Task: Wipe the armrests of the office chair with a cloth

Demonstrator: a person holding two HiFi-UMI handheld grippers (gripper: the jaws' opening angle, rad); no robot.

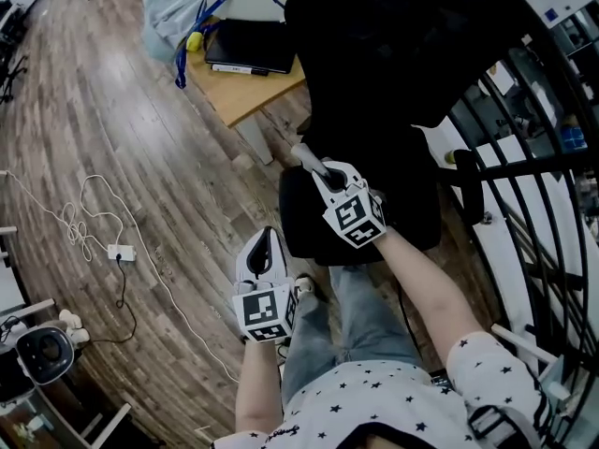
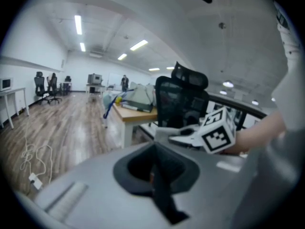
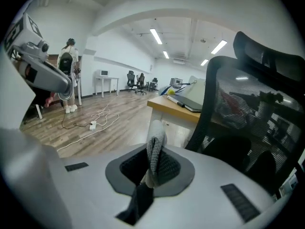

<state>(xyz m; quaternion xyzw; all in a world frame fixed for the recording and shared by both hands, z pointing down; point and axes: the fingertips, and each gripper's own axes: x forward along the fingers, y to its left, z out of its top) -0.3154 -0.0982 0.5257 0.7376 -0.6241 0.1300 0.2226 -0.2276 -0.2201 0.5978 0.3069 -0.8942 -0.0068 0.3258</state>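
Observation:
The black office chair [image 1: 393, 110] stands right in front of me, its mesh back filling the right of the right gripper view [image 3: 243, 123]. My right gripper [image 1: 314, 165] hovers over the seat's front left corner, shut on a grey knitted cloth [image 1: 305, 153]. That cloth [image 3: 156, 149] sticks up from between the right gripper's [image 3: 151, 171] jaws. My left gripper [image 1: 266, 238] hangs lower left, beside the seat above the floor. The left gripper [image 2: 154, 174] is shut with nothing in it. One black armrest [image 1: 472, 178] shows at the chair's right side.
A wooden desk [image 1: 245, 94] with a dark laptop [image 1: 249, 45] and a blue bag [image 1: 174, 7] stands behind the chair's left. A white cable and socket strip [image 1: 120, 252] lie on the wood floor. Black railing [image 1: 529, 148] runs along the right. A person [image 3: 66, 75] stands far off.

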